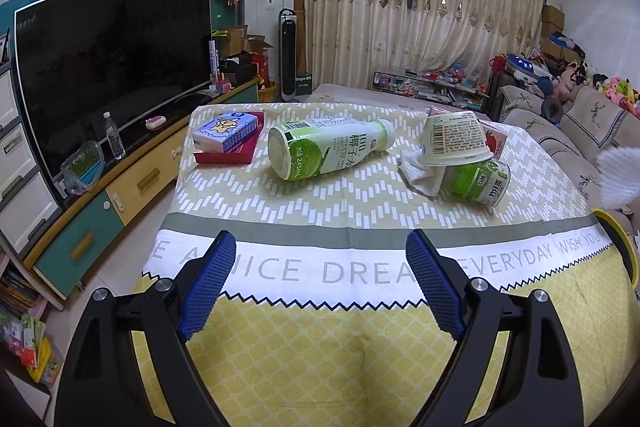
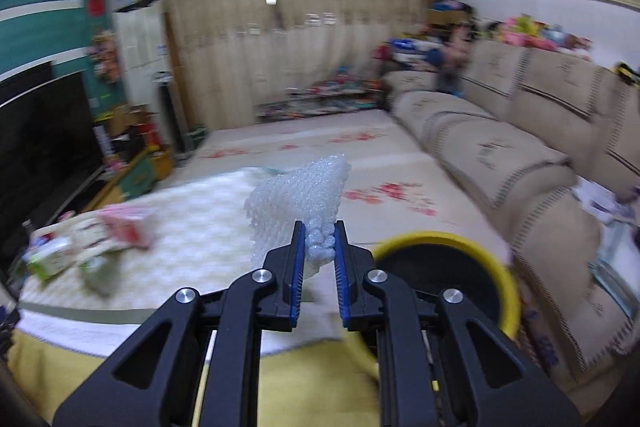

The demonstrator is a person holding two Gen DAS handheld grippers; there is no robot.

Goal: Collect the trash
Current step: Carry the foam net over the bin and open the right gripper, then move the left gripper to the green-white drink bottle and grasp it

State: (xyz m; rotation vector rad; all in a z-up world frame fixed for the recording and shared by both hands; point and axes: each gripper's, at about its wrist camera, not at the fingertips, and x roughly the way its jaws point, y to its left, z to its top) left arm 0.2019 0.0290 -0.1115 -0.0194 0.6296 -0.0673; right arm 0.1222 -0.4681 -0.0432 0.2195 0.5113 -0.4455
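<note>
My left gripper is open and empty above the near edge of the cloth-covered table. On the table lie a green coconut-water bottle, an upside-down white cup, a green can, a crumpled tissue and a pink carton. My right gripper is shut on a piece of white foam wrap, held above the table's right edge next to the yellow-rimmed trash bin. The wrap also shows at the right of the left wrist view, above the bin's rim.
A tissue pack sits on a red box at the table's far left. A TV on a cabinet stands to the left. A beige sofa runs along the right. A floor mat lies beyond the table.
</note>
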